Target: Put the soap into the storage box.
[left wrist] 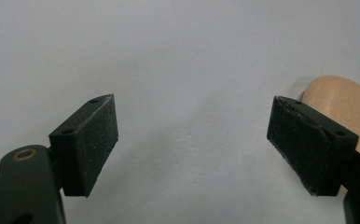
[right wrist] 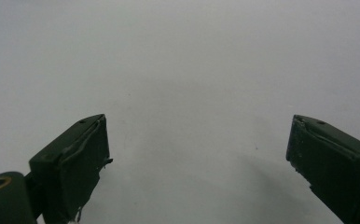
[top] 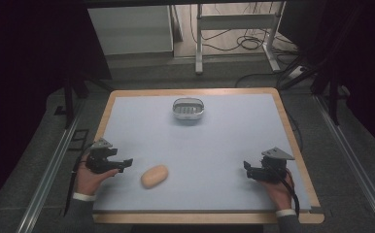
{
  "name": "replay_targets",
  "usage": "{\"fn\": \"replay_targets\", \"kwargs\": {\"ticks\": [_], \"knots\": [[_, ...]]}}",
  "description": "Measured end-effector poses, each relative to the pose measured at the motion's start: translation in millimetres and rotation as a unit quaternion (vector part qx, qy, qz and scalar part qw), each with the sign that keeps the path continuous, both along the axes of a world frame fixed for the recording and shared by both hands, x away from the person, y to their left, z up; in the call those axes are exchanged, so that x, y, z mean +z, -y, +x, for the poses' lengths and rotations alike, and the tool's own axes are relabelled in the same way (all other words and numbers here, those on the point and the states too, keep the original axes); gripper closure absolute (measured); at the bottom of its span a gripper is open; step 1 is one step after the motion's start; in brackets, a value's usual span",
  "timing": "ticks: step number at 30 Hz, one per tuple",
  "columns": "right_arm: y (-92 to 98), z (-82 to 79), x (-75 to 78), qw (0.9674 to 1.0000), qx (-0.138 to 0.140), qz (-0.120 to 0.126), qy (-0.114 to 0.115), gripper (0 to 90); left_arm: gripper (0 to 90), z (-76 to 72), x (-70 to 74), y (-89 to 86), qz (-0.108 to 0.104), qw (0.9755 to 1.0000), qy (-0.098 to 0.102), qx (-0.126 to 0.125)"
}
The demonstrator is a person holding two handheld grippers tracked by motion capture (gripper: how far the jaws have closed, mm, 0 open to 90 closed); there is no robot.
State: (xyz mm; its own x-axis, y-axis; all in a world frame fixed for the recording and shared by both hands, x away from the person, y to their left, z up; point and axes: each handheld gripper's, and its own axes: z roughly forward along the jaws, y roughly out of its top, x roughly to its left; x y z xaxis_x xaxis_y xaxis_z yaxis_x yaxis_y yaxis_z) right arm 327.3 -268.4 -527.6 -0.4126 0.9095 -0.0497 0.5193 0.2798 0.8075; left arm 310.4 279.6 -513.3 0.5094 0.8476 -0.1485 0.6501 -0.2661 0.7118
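The bread roll (top: pixel 155 175) lies on the near part of the table (top: pixel 214 145), a little left of the middle, just right of the left gripper (top: pixel 127 162). Its long axis runs slantwise, the near end toward the left and the far end toward the right. It is a smooth, tan, oval lump with rounded ends. In the left gripper view the roll (left wrist: pixel 341 100) shows beyond the right-hand jaw, outside the gap, with bare table between the jaws.

The left gripper (left wrist: pixel 192 140) has its jaws spread wide and holds nothing; it sits near the table's left edge and points toward the roll. The right gripper (top: pixel 246 167) rests near the right edge, well apart from the roll; its jaws too stand wide apart over bare surface (right wrist: pixel 197 154).

Between the two grippers the table is open. Farther off, near the far edge at the middle, stands a small metal basket (top: pixel 188 108), with broad bare surface between it and the roll.
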Motion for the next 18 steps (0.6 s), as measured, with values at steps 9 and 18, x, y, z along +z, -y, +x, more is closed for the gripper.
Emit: {"fn": "replay_targets", "kwargs": {"ticks": [9,18], "knots": [[4.8,-0.1,0.1,0.9998,-0.004,0.021,-0.001,6.7,16.8,-1.2,-2.4,-0.6,0.010,0.9999,-0.004,-0.001],[5.9,-0.8,0.3,0.9997,-0.002,0.023,0.002,7.3,17.8,-3.4,-1.0,1.0,0.014,0.9999,-0.005,-0.003]]}}
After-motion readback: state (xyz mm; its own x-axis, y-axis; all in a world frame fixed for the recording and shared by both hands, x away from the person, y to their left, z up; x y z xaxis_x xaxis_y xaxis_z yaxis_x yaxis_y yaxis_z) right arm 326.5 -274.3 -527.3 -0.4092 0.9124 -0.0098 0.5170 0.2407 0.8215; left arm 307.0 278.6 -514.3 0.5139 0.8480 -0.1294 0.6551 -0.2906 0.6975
